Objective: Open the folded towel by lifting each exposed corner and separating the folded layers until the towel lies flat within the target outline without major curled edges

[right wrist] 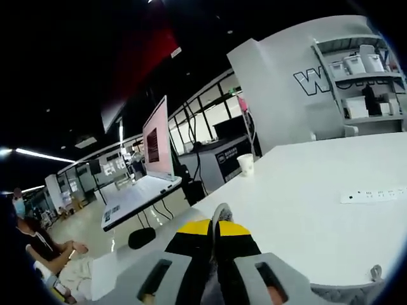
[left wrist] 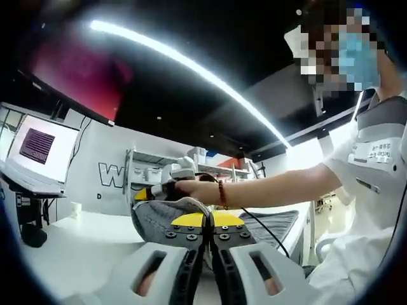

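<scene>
Grey towel (left wrist: 166, 219) fabric is the item under handling. In the left gripper view it hangs lifted above the white table (left wrist: 76, 248), one corner caught between the yellow-tipped jaws of the left gripper (left wrist: 207, 223), which are pressed together on the cloth. A further stretch of the same grey fabric lies spread on the table surface to the right, behind the jaws. The target outline cannot be made out in either view.

The right gripper (left wrist: 166, 189) enters the left gripper view from the right, held in the person's hand (left wrist: 198, 190) with a red band at the wrist. It sits at the upper edge of the raised fold, touching the fabric. The person's white sleeve and upper body occupy the right side of that view.

In the right gripper view, the right gripper (right wrist: 215, 230) has its black-and-yellow jaws pinched on a thin edge of grey towel (right wrist: 220, 213) that stands up between the tips. A small patch of grey cloth also shows at the lower right edge of this view.

Surroundings noted: a white paper cup (right wrist: 245, 164) stands well away on the table (right wrist: 305, 190); a white power strip (right wrist: 374, 194) lies on the table to the right; an open laptop (right wrist: 156, 149) rests on a neighbouring desk; shelving (right wrist: 359, 70) with white boxes stands against the far wall.
</scene>
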Available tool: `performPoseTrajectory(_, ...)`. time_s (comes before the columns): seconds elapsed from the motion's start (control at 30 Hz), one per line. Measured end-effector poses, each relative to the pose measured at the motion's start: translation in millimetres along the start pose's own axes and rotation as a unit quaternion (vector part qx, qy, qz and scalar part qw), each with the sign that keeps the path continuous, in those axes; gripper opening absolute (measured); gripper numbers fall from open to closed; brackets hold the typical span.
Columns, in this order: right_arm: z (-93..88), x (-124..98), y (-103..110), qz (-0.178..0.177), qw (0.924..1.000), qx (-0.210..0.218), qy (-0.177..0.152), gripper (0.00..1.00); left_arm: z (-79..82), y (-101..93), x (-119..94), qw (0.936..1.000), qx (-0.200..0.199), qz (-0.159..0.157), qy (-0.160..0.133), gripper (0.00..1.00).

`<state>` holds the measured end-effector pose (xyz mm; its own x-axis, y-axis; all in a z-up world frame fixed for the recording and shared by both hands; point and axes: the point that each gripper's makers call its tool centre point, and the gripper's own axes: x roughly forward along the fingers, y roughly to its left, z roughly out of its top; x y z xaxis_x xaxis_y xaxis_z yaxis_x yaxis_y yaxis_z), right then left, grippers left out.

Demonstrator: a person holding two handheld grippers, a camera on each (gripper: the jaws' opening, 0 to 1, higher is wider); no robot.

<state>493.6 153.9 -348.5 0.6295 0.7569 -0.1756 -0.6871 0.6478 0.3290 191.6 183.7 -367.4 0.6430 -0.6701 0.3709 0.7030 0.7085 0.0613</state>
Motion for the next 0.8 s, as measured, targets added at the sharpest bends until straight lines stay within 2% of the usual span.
performPoseTrajectory(0.23,-3.2,2.7,-1.1,-0.003,1.0000,0.000,0.006,0.00,-4.0,-0.3,-0.2,1.0000,0.001,0.000,0.006,0.01)
performPoseTrajectory(0.8,-19.0,7.3,-5.9,-0.005,0.9999,-0.001,0.016,0.00,-14.1,12.0,-10.9,0.9988,0.023,0.029,0.031,0.01)
